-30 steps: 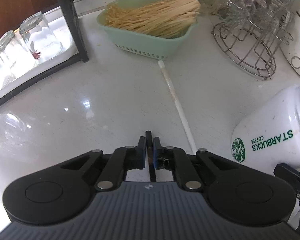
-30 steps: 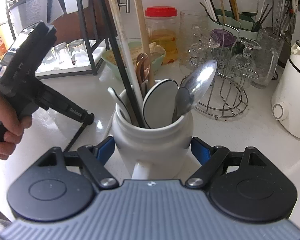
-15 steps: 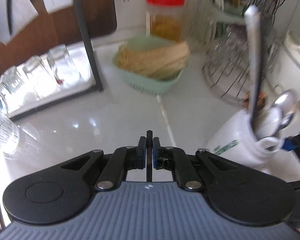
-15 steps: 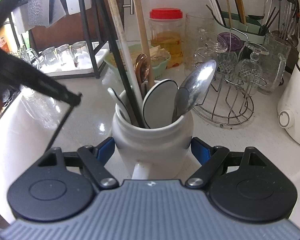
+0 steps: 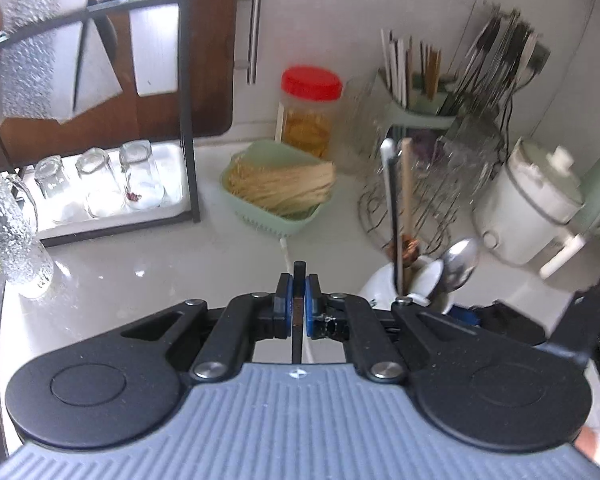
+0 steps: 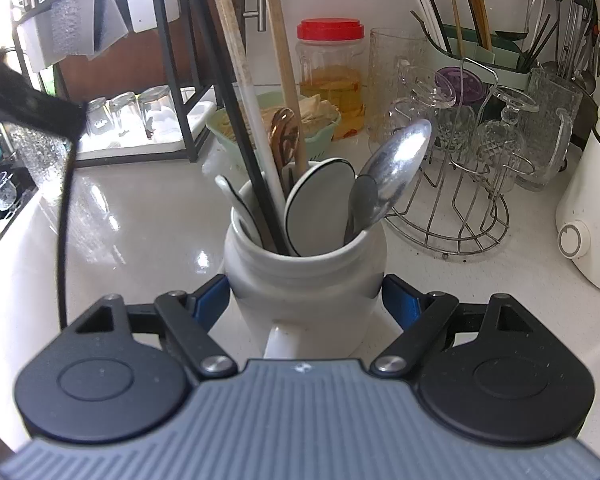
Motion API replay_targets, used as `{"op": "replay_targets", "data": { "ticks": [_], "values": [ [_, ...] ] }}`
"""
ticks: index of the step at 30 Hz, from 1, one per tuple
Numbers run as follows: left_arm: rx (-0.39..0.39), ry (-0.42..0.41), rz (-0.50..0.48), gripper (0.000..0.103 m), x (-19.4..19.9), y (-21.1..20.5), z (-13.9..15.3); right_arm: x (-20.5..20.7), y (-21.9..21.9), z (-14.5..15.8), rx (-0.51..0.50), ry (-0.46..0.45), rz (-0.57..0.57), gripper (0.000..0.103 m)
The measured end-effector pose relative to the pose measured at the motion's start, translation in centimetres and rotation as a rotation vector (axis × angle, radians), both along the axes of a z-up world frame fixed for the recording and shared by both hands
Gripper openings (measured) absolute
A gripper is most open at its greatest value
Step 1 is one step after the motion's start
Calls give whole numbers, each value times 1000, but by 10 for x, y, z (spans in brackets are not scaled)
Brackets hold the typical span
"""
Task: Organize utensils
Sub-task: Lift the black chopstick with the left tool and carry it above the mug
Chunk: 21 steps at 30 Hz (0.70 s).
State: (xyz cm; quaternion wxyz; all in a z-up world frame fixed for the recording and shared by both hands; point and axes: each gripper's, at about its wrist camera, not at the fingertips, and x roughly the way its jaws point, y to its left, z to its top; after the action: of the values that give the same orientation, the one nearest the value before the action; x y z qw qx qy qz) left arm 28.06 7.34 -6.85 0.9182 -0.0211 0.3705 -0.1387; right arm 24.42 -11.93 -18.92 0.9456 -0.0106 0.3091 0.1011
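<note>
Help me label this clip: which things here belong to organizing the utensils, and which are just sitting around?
Part of the job:
white mug of utensils, gripped by right hand-held gripper
black chopstick in left hand-held gripper
white chopstick on the counter

Just there:
red-lidded jar
glass rack
green basket
</note>
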Motion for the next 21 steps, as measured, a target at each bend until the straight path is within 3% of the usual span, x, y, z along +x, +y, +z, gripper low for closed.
{"op": "replay_targets", "data": {
  "ticks": [8,21],
  "values": [
    [-54,-60,5,7,-23,7,31,0,0,-1,7,-5,-6,86],
    [-54,-107,-61,7,-28,-7,57,-2,0,-2,9,-26,-10,86]
  ]
}}
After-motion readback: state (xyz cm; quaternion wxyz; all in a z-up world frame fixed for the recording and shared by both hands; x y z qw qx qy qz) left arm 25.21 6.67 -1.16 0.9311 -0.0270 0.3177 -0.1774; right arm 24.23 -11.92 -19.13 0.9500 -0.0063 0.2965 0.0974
